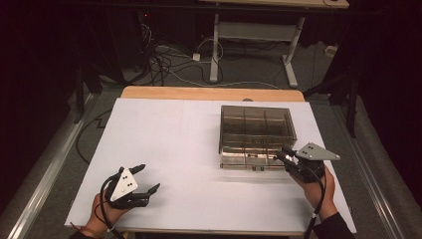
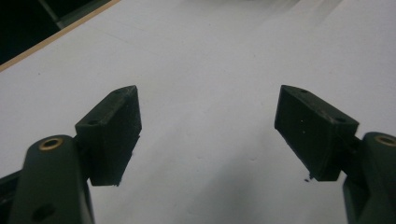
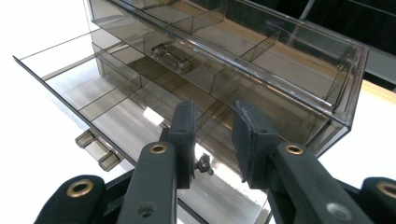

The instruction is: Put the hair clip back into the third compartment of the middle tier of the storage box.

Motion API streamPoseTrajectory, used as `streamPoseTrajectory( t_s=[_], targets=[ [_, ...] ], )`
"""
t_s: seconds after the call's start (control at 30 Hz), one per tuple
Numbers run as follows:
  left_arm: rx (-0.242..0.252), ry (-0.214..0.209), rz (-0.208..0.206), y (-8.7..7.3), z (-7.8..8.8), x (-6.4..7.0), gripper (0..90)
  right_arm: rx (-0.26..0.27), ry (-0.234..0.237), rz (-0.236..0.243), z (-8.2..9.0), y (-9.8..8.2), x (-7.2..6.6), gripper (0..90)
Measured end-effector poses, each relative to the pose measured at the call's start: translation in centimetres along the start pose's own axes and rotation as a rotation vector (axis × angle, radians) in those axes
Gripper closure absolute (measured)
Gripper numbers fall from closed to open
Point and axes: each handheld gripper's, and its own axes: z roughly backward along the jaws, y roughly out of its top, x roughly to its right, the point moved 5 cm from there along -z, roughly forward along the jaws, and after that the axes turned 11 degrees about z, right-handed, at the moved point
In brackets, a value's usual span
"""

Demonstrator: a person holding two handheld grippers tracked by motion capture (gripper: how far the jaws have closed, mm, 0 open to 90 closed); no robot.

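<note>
— Left gripper [image 1: 147,179] first: where is it?

— Near-left part of the white table [image 1: 174,134], held in the person's left hand [image 1: 107,209]. Its jaws are spread wide with nothing between them; in the left gripper view [image 2: 208,135] bare white tabletop shows through the gap.

— And the right gripper [image 1: 283,155]?

— Near-right, in the right hand [image 1: 318,191], at the near right corner of the smoky clear plastic organizer box [image 1: 256,134]. The grey three-cornered plate [image 1: 316,152] sits on top of it.

— Is it holding something?

— In the right gripper view [image 3: 212,140] the jaws stand close together with a narrow gap between them. A small dark knob [image 3: 204,164] sits low in that gap, by the left jaw. Whether the pads actually press on anything, I cannot tell.

— What about the box itself?

— It stands on the right half of the table, towards the far side, divided into compartments. A lower drawer [image 3: 84,88] is pulled out towards the near side, and two small clear latches [image 3: 98,149] hang at its front edge. A small metal-looking piece [image 3: 170,56] lies in one compartment farther in.

— Beyond the table?

— Cables [image 1: 164,59] on the floor and the legs of another desk [image 1: 219,45].
</note>
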Motion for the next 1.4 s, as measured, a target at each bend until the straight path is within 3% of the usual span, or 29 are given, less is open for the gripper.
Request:
streamPoseTrajectory(
  t_s=[0.47,1.07,1.4],
  targets=[
    [-0.002,0.001,0.001,0.0,0.1,-0.1,21.7,0.027,-0.024,-0.013,0.8,0.4,0.1,58.1],
    [0.003,0.000,-0.002,0.0,0.2,-0.1,21.7,0.054,-0.088,-0.072,1.1,0.6,0.6,23.5],
    [0.003,0.000,-0.002,0.0,0.2,-0.1,21.6,0.072,-0.108,-0.082,1.4,1.0,0.2,15.9]
  ],
)
